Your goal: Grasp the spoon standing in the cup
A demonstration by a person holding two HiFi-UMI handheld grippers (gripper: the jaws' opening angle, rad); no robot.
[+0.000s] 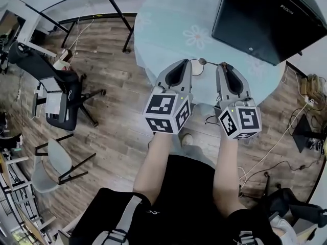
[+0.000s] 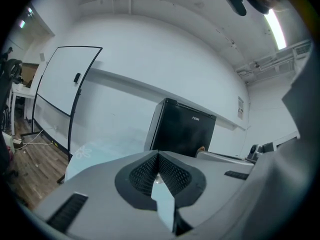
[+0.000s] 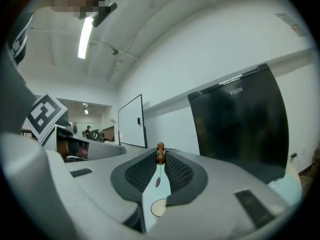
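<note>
In the right gripper view, my right gripper (image 3: 160, 153) is shut on the spoon (image 3: 160, 155), its brown wooden knob pinched at the jaw tips. A thin stem runs down the gap toward a small cream circle (image 3: 159, 207), perhaps the cup's mouth. From the head view, the spoon's (image 1: 203, 62) grey bowl sticks out left of the right gripper (image 1: 223, 64), between the two grippers above the pale blue round table (image 1: 168, 29). My left gripper (image 1: 185, 61) hangs beside it; in its own view the left gripper (image 2: 158, 154) has its jaws closed at the tip with nothing seen between them.
A black mini fridge (image 1: 265, 17) stands on the table's far right. A whiteboard stand's black legs (image 1: 120, 14) reach the table's left edge. An office chair (image 1: 51, 93) and a grey chair (image 1: 53, 165) stand on the wooden floor to the left. Cables (image 1: 286, 131) lie at the right.
</note>
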